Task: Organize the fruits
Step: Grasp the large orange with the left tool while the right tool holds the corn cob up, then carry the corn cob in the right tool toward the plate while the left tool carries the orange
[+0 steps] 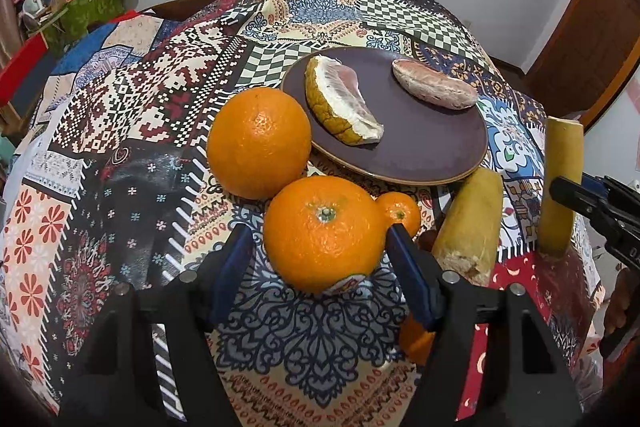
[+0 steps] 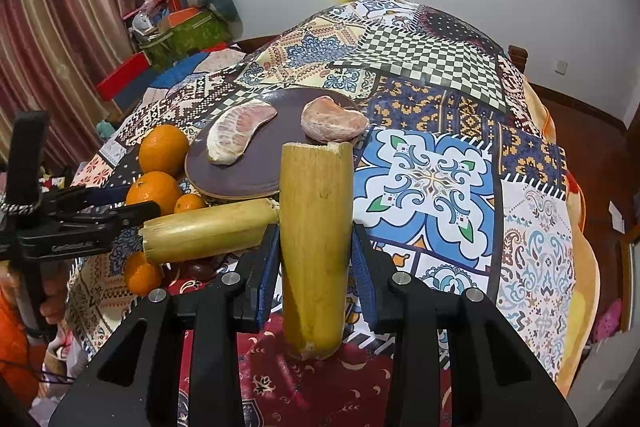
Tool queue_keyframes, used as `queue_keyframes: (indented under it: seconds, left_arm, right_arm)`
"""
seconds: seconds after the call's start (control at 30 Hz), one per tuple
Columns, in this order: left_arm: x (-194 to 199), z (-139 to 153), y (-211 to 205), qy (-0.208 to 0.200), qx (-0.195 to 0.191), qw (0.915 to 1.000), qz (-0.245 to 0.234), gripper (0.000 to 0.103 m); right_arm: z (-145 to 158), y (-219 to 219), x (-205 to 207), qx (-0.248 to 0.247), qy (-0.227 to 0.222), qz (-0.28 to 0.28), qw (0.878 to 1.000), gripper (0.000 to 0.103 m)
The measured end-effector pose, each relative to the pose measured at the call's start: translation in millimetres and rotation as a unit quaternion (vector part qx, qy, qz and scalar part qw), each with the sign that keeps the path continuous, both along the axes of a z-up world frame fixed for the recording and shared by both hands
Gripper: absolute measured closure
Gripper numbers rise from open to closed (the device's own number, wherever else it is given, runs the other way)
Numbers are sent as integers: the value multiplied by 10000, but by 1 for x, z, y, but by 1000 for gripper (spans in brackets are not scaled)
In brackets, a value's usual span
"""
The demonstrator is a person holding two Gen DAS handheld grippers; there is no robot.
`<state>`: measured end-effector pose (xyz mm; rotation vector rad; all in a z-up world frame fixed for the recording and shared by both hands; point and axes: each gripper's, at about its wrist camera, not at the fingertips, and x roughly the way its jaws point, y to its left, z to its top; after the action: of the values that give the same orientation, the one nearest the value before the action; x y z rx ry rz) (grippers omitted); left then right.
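Left hand-held gripper [image 1: 320,247] sits open around a large orange [image 1: 322,233] on the patterned counter [image 1: 132,131]. Its left pad stands clear of the peel; whether the right pad touches, I cannot tell. Right hand-held gripper [image 2: 316,267] is clamped on an upright cane piece [image 2: 316,235]. A second orange [image 1: 258,141] and a small one [image 1: 399,213] press against the large orange, so closing or lifting could likely nudge them into a roll. A dark plate [image 1: 420,151] with two pomelo segments lies just beyond, and a lying cane piece [image 1: 470,223] rests between the two grippers. Swinging the upright piece left could strike it or the plate rim.
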<state>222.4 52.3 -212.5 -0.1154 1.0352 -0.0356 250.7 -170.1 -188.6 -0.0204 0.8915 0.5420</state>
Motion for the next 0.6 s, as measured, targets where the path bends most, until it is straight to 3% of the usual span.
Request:
queue_keyframes:
  seconds: [0.3, 0.6]
  left_arm:
    - [1, -2, -3, -24, 18, 10000, -9, 40]
    - [-9, 28, 1, -403, 32, 9992, 54, 40]
  right_arm:
    - [6, 0, 2, 83, -80, -11, 9999, 71]
    - [21, 2, 6, 207, -289, -14, 9994, 71]
